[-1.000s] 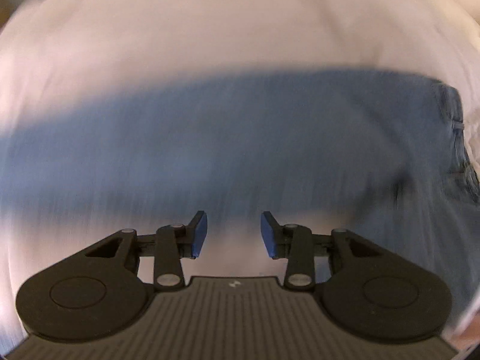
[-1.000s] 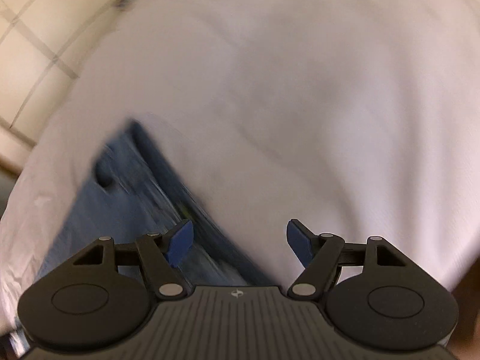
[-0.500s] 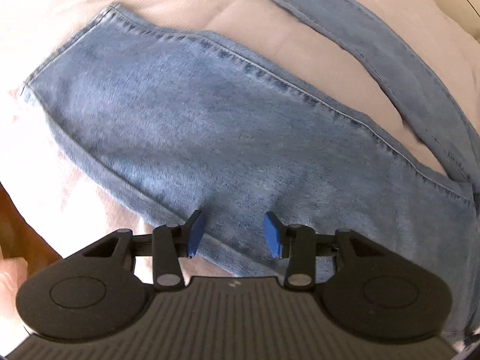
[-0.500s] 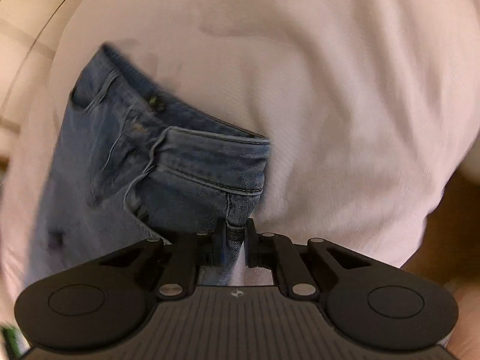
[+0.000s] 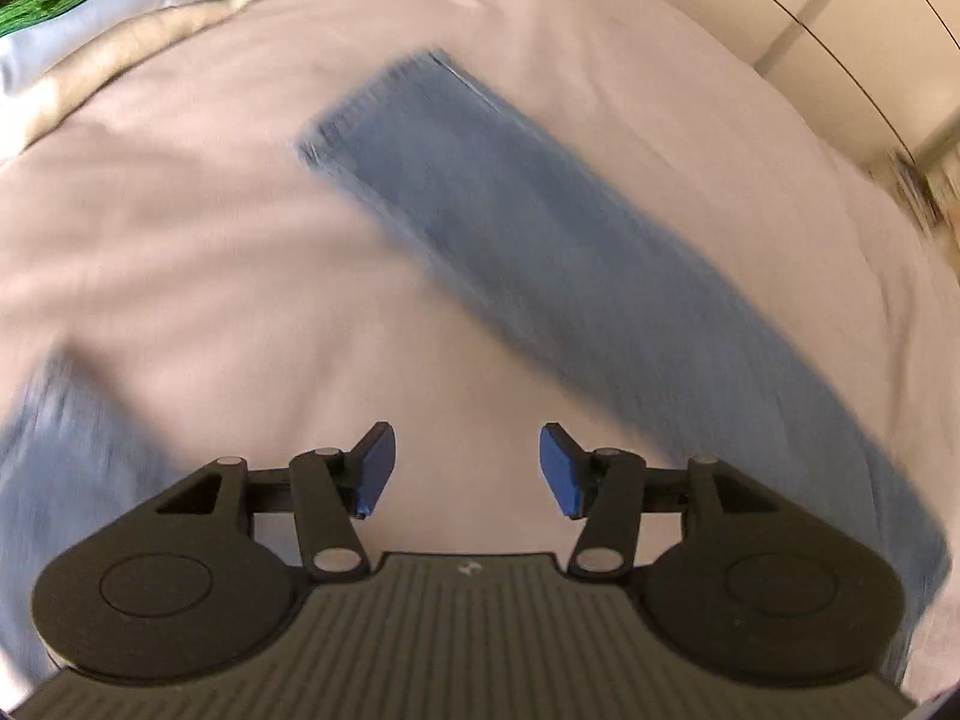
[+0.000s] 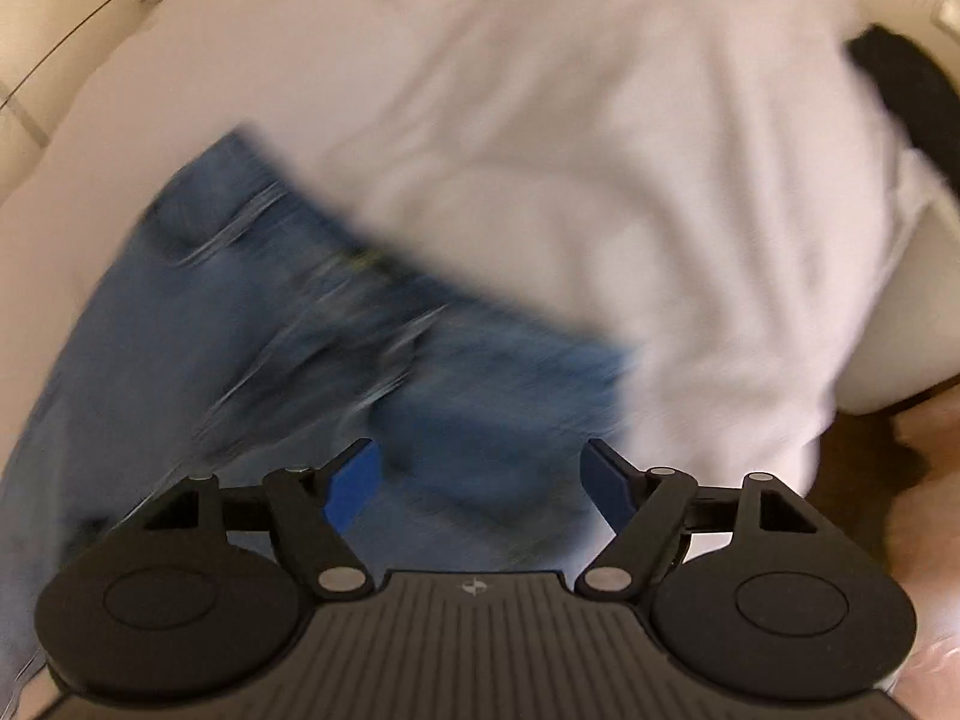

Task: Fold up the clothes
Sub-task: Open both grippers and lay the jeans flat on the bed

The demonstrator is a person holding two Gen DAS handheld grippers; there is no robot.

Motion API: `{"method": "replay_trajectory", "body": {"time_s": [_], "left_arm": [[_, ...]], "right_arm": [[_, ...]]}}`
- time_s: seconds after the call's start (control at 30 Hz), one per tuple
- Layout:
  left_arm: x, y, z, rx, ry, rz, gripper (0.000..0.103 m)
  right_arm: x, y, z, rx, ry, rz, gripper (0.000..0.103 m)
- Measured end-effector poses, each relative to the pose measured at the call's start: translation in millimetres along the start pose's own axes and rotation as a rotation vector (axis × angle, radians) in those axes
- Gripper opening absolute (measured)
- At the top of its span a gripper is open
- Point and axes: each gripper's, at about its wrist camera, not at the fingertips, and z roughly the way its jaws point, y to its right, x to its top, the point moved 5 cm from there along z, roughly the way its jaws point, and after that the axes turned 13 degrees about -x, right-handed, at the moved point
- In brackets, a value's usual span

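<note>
A: Where are the jeans (image 5: 540, 228)?

B: Flat on the white sheet (image 5: 210, 228). One leg runs ahead and right of the left gripper (image 5: 467, 469), another bit of denim lies off its left side. The waist end lies just ahead of the right gripper (image 6: 485, 483).

A: And the grippers?

B: Both are spreading apart. Nothing is pinched: bare sheet shows between the left one's pads, denim lies beneath the right one's.

A: Anything else?

B: Folded clothes (image 5: 114, 6) stacked far ahead-left.

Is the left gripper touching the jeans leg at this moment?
Apart. In the left wrist view the left gripper has opening jaws with only the pale sheet between them; the jeans leg lies clear of both fingertips.
</note>
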Motion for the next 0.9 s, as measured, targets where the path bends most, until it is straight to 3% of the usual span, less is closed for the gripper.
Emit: {"method": "replay_trajectory", "body": {"time_s": [0.13, 0.2, 0.27, 0.33, 0.43, 0.53, 0.63, 0.73, 0.77, 0.83, 0.87, 0.9], "left_arm": [[63, -45, 37, 0.043, 0.066, -0.111, 0.051], [85, -67, 55, 0.060, 0.076, -0.172, 0.046], [99, -74, 68, 0.060, 0.087, -0.186, 0.009], [118, -58, 77, 0.046, 0.088, -0.082, 0.006], [158, -7, 74, -0.070, 0.143, 0.111, 0.006], [197, 60, 47, -0.191, 0.271, 0.352, 0.006], [215, 96, 29, -0.243, 0.375, 0.563, 0.009], [212, 81, 61, -0.162, 0.308, 0.658, 0.011], [206, 65, 79, -0.111, 0.253, 0.655, 0.012], [184, 16, 114, -0.003, 0.093, 0.590, 0.013], [171, -7, 124, 0.040, 0.040, 0.543, 0.017], [163, -22, 124, 0.045, 0.037, 0.496, 0.017]], "right_arm": [[-30, -54, -5, 0.044, -0.036, -0.024, 0.078], [-42, -77, -4, 0.054, -0.062, -0.020, 0.078], [-47, -91, -6, 0.039, -0.072, -0.009, 0.078], [-50, -98, -5, 0.024, -0.068, 0.006, 0.078], [-53, -95, -11, -0.008, -0.064, 0.035, 0.078], [-58, -91, -12, -0.043, -0.071, 0.059, 0.079], [-68, -88, -14, -0.068, -0.085, 0.074, 0.079], [-79, -93, -9, -0.077, -0.099, 0.071, 0.080], [-82, -94, -9, -0.080, -0.101, 0.065, 0.081], [-88, -94, -11, -0.087, -0.103, 0.051, 0.084], [-89, -95, -12, -0.087, -0.104, 0.042, 0.085], [-88, -95, -13, -0.084, -0.105, 0.033, 0.085]]}}
